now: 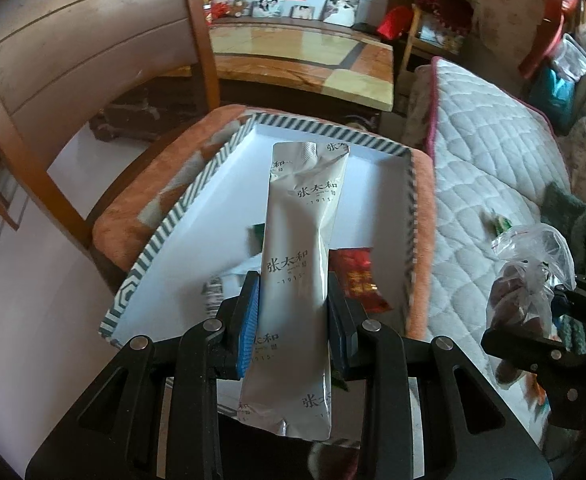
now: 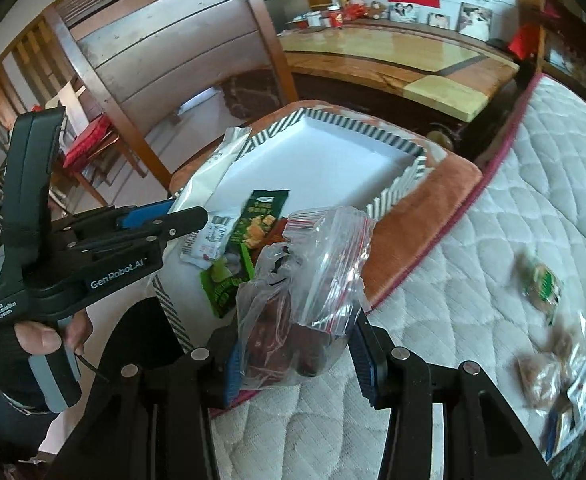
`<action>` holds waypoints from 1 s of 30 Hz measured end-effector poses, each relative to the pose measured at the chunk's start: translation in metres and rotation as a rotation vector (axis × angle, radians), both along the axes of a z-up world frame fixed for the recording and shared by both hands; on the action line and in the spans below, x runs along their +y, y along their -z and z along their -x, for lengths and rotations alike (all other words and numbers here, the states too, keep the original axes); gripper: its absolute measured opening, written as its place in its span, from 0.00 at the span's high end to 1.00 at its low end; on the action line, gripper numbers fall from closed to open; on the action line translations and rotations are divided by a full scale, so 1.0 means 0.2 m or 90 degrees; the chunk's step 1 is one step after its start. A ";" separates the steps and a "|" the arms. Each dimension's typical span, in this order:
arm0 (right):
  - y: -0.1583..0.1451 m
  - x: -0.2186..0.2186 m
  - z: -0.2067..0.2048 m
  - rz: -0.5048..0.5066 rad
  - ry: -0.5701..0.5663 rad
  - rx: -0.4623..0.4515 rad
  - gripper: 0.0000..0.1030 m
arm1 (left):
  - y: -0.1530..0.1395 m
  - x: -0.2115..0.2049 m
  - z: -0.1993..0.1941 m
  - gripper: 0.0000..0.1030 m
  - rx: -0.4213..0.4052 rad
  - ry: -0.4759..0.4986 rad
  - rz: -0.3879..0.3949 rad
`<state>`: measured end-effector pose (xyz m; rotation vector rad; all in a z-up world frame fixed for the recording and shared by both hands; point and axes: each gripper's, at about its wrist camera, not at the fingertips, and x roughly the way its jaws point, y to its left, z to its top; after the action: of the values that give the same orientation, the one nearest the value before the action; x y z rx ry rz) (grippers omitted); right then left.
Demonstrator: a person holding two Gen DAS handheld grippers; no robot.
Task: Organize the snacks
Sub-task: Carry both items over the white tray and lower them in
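My left gripper is shut on a long silver sachet with dark lettering, held upright over a white box with a striped rim. A red packet and other small packets lie in that box. My right gripper is shut on a clear zip bag of brown snacks, held above the box's near corner and the bed edge. In the right wrist view the left gripper shows at the left with the silver sachet. Green packets lie in the box.
The box rests on an orange cushioned stool beside a white quilted mattress. Several loose wrapped snacks lie on the mattress at the right. A wooden chair frame and a glossy low table stand behind.
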<state>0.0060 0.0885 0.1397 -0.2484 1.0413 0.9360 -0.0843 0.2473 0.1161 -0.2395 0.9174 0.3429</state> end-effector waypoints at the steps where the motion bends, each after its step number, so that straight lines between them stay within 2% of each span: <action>1: 0.00 0.02 0.00 0.001 -0.004 0.001 0.57 | 0.01 0.02 0.00 0.71 0.002 -0.004 0.000; 17: 0.07 0.34 -0.12 0.018 -0.053 0.009 0.57 | 0.11 0.13 -0.08 0.71 0.023 -0.027 -0.009; 30: 0.19 0.47 -0.27 0.066 -0.057 0.007 0.57 | 0.17 0.15 -0.13 0.71 0.035 -0.032 -0.007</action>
<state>0.0597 0.1830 0.1017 -0.3792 1.0977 0.9653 -0.0575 0.2775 0.0819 -0.2439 0.9644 0.4034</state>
